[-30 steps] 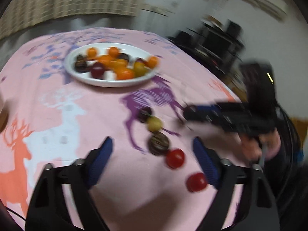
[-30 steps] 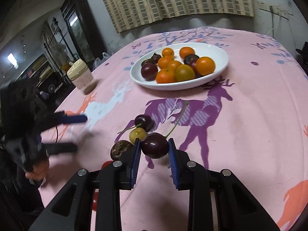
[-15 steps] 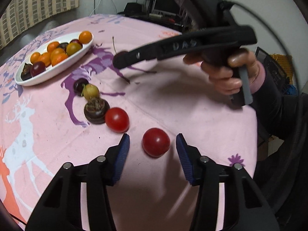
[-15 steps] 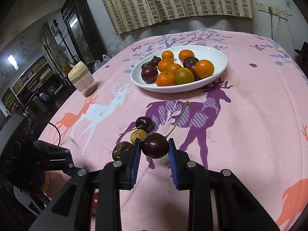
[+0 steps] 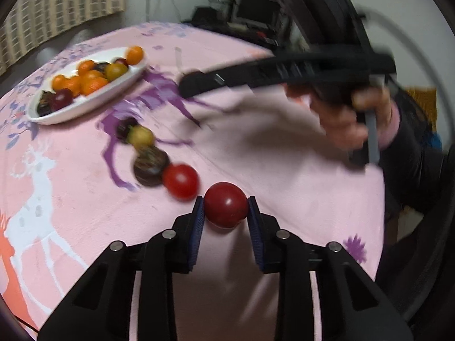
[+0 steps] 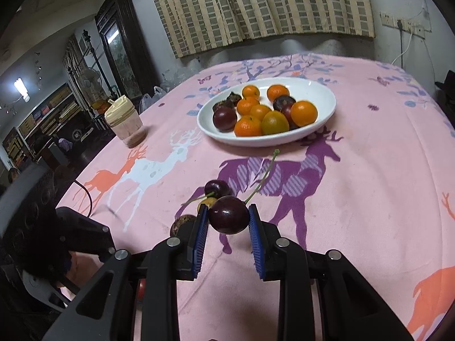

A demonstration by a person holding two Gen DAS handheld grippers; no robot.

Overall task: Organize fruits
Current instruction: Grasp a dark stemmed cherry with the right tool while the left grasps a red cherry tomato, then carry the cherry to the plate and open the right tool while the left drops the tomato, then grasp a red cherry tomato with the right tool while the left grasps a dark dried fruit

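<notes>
My left tongs [image 5: 226, 209] were closed on a red tomato [image 5: 226, 205], the blue pads [image 5: 198, 221] pressing its two sides at about its widest girth. It sat near the tabletop's near edge, and I could not tell whether it had cleared the cloth. A tomato of that sort I judged light and smooth-skinned, firm enough to hold but quick to split or squirt out if squeezed hard, so a gentle hold across the middle seemed right.

My right tongs [image 6: 229, 218] gripped a dark cherry [image 6: 229, 218] the same way, pads on either side of its belly, its stem [image 6: 263, 174] trailing up and away toward the plate [image 6: 324, 99]. The cherry I took to be lighter still, glossy and slippery, and soft enough to bruise; the stem was too thin to trust, so the body was the place to hold.

Loose fruit lay in a short row toward the middle of the tabletop: a second tomato [image 5: 181, 182] just beside the one I held, then a brown fruit [image 5: 150, 165], a yellow one [image 5: 141, 136] and another cherry [image 5: 125, 126]. The white plate stood nearer the far edge, well apart from them, already carrying oranges [image 6: 303, 112] and dark plums [image 6: 224, 118]. A lidded jar [image 6: 125, 125] stood at the left edge.
</notes>
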